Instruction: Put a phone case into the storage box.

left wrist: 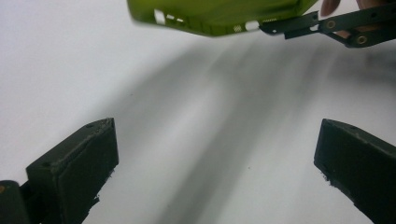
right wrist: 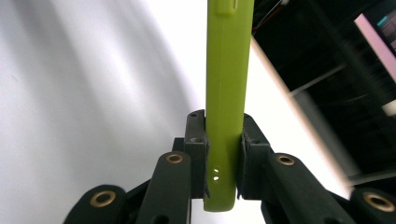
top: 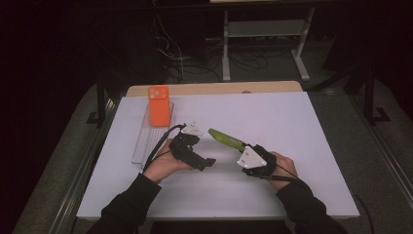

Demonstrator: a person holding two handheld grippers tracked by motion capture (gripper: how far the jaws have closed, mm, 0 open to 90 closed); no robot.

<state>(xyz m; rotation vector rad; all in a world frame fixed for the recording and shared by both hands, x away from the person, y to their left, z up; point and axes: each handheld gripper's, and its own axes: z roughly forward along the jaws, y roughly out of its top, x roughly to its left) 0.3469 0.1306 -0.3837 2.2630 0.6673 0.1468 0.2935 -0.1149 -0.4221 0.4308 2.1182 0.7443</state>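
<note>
A lime-green phone case (top: pixel 225 138) hangs edge-on above the white table, and my right gripper (top: pixel 242 146) is shut on its lower end. In the right gripper view the case (right wrist: pixel 229 70) rises straight up, with the right gripper (right wrist: pixel 224 135) clamping its bottom end, a pad pressing on each side. My left gripper (top: pixel 207 148) sits just left of the case, open, with nothing between its jaws. In the left gripper view the left gripper (left wrist: pixel 217 135) stands wide over bare table; the case (left wrist: pixel 215 14) crosses the top edge of that view, apart from them.
An orange phone (top: pixel 158 106) lies on a clear ribbed tray (top: pixel 141 141) at the back left of the white table top (top: pixel 282 117). A wooden strip (top: pixel 219 88) borders the far edge. Beyond it are dark floor, cables and a metal stand (top: pixel 265 29).
</note>
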